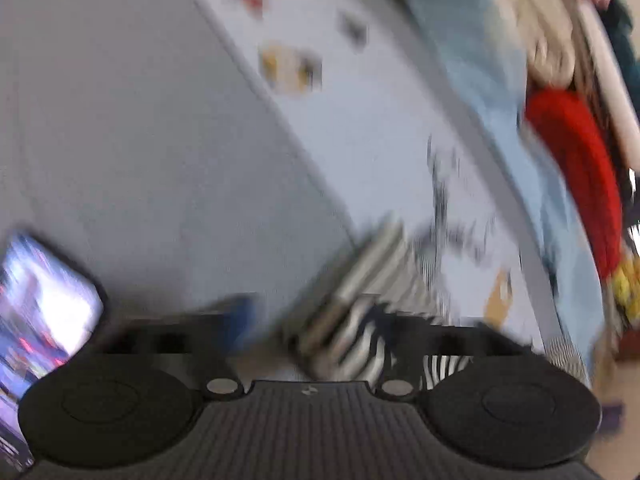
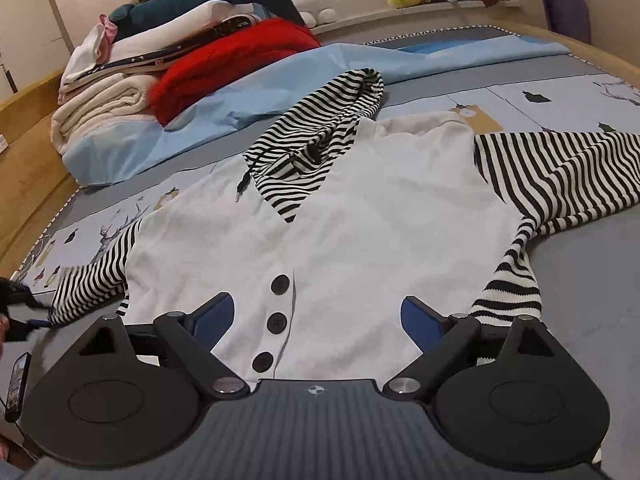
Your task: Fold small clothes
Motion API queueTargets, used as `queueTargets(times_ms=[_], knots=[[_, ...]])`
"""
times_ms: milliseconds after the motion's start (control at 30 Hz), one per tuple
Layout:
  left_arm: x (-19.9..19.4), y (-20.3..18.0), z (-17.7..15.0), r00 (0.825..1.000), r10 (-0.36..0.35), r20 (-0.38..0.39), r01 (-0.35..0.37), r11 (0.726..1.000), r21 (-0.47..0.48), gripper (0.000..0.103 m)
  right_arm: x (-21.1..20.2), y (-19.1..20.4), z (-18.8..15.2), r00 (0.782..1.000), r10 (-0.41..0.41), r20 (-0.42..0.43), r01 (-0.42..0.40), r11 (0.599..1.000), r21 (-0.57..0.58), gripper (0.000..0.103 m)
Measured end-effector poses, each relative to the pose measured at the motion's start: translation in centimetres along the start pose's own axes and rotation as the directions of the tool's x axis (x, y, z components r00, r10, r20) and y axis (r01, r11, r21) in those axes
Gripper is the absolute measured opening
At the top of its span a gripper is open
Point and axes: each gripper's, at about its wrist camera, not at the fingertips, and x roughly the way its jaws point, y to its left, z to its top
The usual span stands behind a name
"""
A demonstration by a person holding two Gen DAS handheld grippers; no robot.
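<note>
While hoodie [image 2: 320, 216] lies flat: sleeve fold pending.
Right gripper [image 2: 316, 320] wide open, empty, over hem; left gripper [image 1: 312, 328] blurred, grip unclear — pinch cuff ahead.

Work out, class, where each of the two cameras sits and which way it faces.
Left wrist: on the left hand-held gripper, blurred, facing the striped sleeve and bed mat.
Right wrist: on the right hand-held gripper, fingers apart, low over the hem, facing the white hooded top; left hand-held gripper at far left.
Both share the sleeve, red blanket and phone.
</note>
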Motion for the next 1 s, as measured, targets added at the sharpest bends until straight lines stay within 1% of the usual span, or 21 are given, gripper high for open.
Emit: queueTargets(times_ms=[33, 100, 167, 233, 300, 400, 433, 467, 500, 533, 567, 600, 633, 700, 733, 767, 800, 833, 867, 933, 1000], knots=[[-0.8, -0.6, 0.1, 0.997, 0.032, 0.07, -0.031, 0.999, -0.013, 0.098, 0.1, 0.1, 0.0, 1.0, -0.003, -0.002, 0.003, 1.0, -0.003, 0.092], [-0.9, -1.7, 0.4, 0.993, 0.01, 0.117, -0.008, 1.0, -0.016, 0.098, 0.5, 0.2, -0.1, 1.0, -0.012, -0.01, 0.012, 1.0, -0.007, 0.092], [0.1, -3.5, 0.4, 0.993, -0.078, 0.09, 0.079, 0.997, -0.002, 0.098, 0.9, 0.2, -0.2, 1.0, -0.014, -0.025, 0.014, 1.0, -0.001, 0.092], [2.1, -5.6, 0.1, 0.991, -0.125, 0.048, 0.122, 0.991, 0.057, 0.099, 1.4, 0.3, -0.2, 0.999, -0.014, -0.037, 0.014, 1.0, 0.008, 0.092], [4.6, -8.4, -0.6, 0.998, -0.068, 0.012, 0.065, 0.985, 0.157, 0.099, 1.8, 0.7, -0.3, 0.999, -0.01, -0.05, 0.011, 1.0, 0.006, 0.092], [8.9, -11.0, -1.7, 0.995, 0.103, 0.0, -0.1, 0.962, 0.254, 0.102, 2.3, 1.5, -0.4, 0.998, -0.008, -0.066, 0.006, 1.0, -0.027, 0.092], [9.2, -11.2, -2.5, 0.988, 0.148, 0.044, -0.154, 0.947, 0.283, 0.095, 2.5, 1.7, -0.5, 0.998, -0.008, -0.069, 0.006, 0.999, -0.037, 0.092], [8.9, -11.6, -3.3, 0.977, 0.181, 0.116, -0.209, 0.924, 0.321, 0.053, 2.7, 1.9, -0.6, 0.997, -0.011, -0.075, 0.007, 0.999, -0.049, 0.092], [8.8, -12.7, -3.8, 0.966, 0.205, 0.156, -0.251, 0.886, 0.389, 0.029, 2.9, 2.0, -0.6, 0.997, -0.015, -0.081, 0.011, 0.998, -0.056, 0.092], [8.3, -13.3, -3.7, 0.977, 0.163, 0.134, -0.205, 0.886, 0.415, 0.015, 3.0, 2.0, -0.6, 0.996, -0.019, -0.086, 0.014, 0.998, -0.06, 0.092], [7.0, -13.2, -3.2, 0.986, 0.078, 0.146, -0.126, 0.926, 0.357, 0.014, 3.2, 2.0, -0.6, 0.996, -0.022, -0.092, 0.016, 0.998, -0.061, 0.092], [5.7, -13.0, -2.6, 0.982, 0.02, 0.187, -0.078, 0.948, 0.309, 0.014, 3.2, 2.0, -0.6, 0.995, -0.019, -0.094, 0.014, 0.998, -0.058, 0.092], [3.6, -12.9, -2.0, 0.966, -0.039, 0.254, -0.033, 0.961, 0.273, 0.014, 3.2, 2.0, -0.6, 0.996, -0.015, -0.094, 0.01, 0.998, -0.055, 0.092], [-0.3, -12.4, -1.3, 0.908, -0.14, 0.396, 0.049, 0.972, 0.23, 0.015, 3.0, 1.9, -0.5, 0.996, -0.016, -0.086, 0.011, 0.998, -0.055, 0.092], [-1.5, -11.8, -0.7, 0.886, -0.169, 0.431, 0.095, 0.977, 0.189, 0.015, 2.9, 1.8, -0.5, 0.997, -0.018, -0.081, 0.013, 0.998, -0.054, 0.092], [-2.0, -11.2, -0.5, 0.877, -0.177, 0.446, 0.122, 0.981, 0.148, 0.016, 2.9, 1.8, -0.5, 0.997, -0.016, -0.081, 0.012, 0.999, -0.052, 0.092], [-1.6, -10.4, -0.4, 0.878, -0.154, 0.453, 0.116, 0.987, 0.111, 0.02, 2.9, 1.7, -0.5, 0.996, -0.014, -0.083, 0.01, 0.999, -0.051, 0.092], [-0.7, -10.3, -0.6, 0.889, -0.1, 0.447, 0.064, 0.993, 0.096, 0.038, 2.9, 1.6, -0.5, 0.996, -0.015, -0.086, 0.011, 0.999, -0.051, 0.092], [0.5, -10.5, -0.7, 0.901, -0.042, 0.431, 0.003, 0.996, 0.092, 0.064, 3.0, 1.4, -0.5, 0.996, -0.019, -0.09, 0.014, 0.999, -0.051, 0.092], [3.2, -9.7, -0.8, 0.948, 0.058, 0.313, -0.082, 0.995, 0.063, 0.093, 3.1, 1.3, -0.5, 0.995, -0.019, -0.099, 0.015, 0.999, -0.047, 0.092], [4.2, -8.1, -0.6, 0.959, 0.092, 0.266, -0.091, 0.996, -0.017, 0.093, 3.0, 1.1, -0.5, 0.995, -0.019, -0.098, 0.015, 0.999, -0.044, 0.092]])
